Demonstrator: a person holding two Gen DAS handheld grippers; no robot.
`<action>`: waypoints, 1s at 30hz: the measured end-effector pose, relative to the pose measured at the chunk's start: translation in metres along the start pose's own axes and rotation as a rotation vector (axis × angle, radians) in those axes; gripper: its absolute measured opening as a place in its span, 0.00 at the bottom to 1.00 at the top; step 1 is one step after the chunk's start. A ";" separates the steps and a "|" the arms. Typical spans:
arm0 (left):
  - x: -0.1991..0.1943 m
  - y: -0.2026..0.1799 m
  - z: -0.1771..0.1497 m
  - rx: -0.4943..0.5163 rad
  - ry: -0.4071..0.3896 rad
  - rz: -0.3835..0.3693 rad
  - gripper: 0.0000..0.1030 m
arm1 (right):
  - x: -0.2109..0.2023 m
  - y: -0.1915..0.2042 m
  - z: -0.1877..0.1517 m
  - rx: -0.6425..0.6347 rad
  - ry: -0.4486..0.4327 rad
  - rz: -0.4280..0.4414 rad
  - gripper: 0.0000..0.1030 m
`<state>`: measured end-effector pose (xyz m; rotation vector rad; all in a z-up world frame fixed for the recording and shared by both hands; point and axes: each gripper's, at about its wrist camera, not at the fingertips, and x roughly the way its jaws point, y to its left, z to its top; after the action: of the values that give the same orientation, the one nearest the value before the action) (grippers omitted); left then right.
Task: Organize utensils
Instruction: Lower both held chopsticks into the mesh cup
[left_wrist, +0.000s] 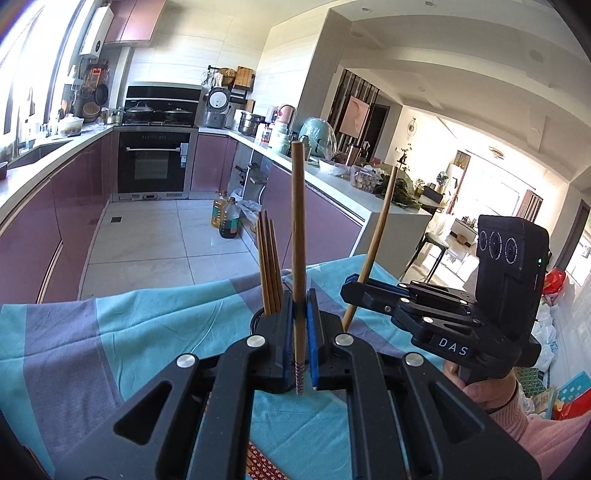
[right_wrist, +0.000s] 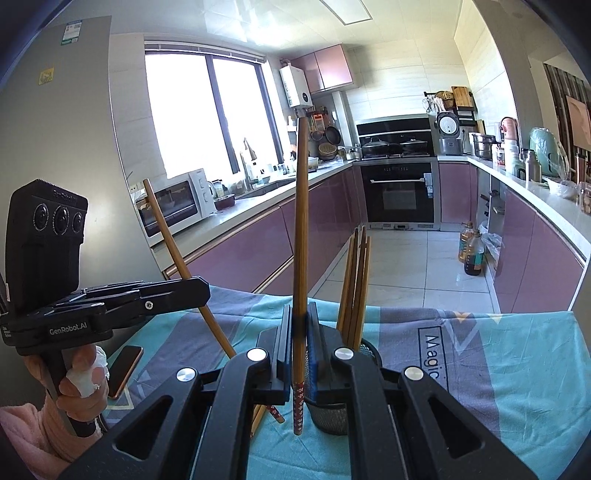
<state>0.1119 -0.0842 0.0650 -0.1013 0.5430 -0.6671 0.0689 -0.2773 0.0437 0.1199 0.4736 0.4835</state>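
A: Left hand-held gripper (left_wrist: 303, 314) clenched on one chopstick (left_wrist: 297, 236); pinched low on the shaft, just above the red patterned end; stands near upright above the bench (left_wrist: 147, 332) with its striped cloth.

B: Right hand-held gripper (right_wrist: 300, 325) likewise clamped on a second chopstick (right_wrist: 301, 229); same low pinch, long end up, slight lean.

A: Holder (right_wrist: 364, 349), dark mesh cup, just beside the right gripper; four chopsticks (right_wrist: 356, 284) already standing inside, bunched.

B: More patterned ends (right_wrist: 275, 413) lying on the cloth below, partly hidden; count unclear.

A: Handling, as judged: light, stiff, thin wood; smooth lacquer likely slippery; prone to pivot between flat pads.

B: Agreed; long free end above the grip gives leverage for swing; hold nearer the middle probably steadier, yet low hold leaves little tip free to enter the cup.

A: Not fragile; firm pinch safe; risk mostly of twisting or slipping out on tilt.
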 end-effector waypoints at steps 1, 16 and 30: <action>0.000 0.000 0.000 0.002 -0.004 0.000 0.07 | 0.000 0.000 0.001 -0.003 -0.003 -0.002 0.06; -0.006 -0.013 0.008 0.048 -0.061 0.036 0.07 | 0.002 -0.001 0.019 -0.010 -0.047 -0.033 0.06; 0.015 -0.034 -0.009 0.089 0.005 0.093 0.07 | 0.034 -0.014 0.011 0.027 0.006 -0.081 0.06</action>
<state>0.0979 -0.1187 0.0593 0.0086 0.5189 -0.6000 0.1068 -0.2732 0.0365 0.1244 0.4888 0.3984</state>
